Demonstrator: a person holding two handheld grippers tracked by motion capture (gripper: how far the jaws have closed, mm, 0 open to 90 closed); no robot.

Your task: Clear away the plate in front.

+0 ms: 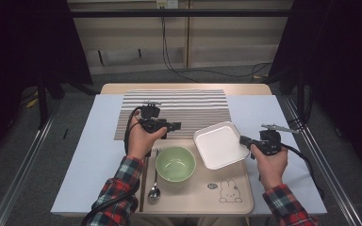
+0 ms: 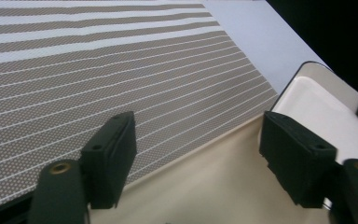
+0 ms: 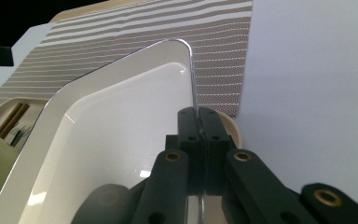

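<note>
The square white plastic plate [image 1: 219,145] is what I'm working: it sits tilted at the far right corner of the beige rectangular serving tray [image 1: 202,195], its right edge overhanging the tray rim and its far corner reaching toward the brown-and-white striped woven placemat [image 1: 184,106]. My right gripper [image 1: 243,140] has its jaws pressed together on the plate's right rim; in the right gripper view the thin rim [image 3: 192,79] runs straight into the seam between the two black pads, so I read that as a firm pinch on the plate. My left gripper [image 1: 175,125] hangs over the near edge of the placemat, just beyond the tray's far rim, its jaws spread with nothing between them; in the left gripper view I see placemat and tray surface through the gap, with the plate just past the right-hand jaw. On the tray, just left of the plate, stands the round pale green bowl [image 1: 175,163], apart from the plate as far as I can tell. Left of the bowl lie a metal spoon [image 1: 154,188] and a pair of dark wooden chopsticks [image 1: 143,183], side by side along the tray's left edge. The tray and placemat rest on a pale grey-white table sheet [image 1: 89,155].
</note>
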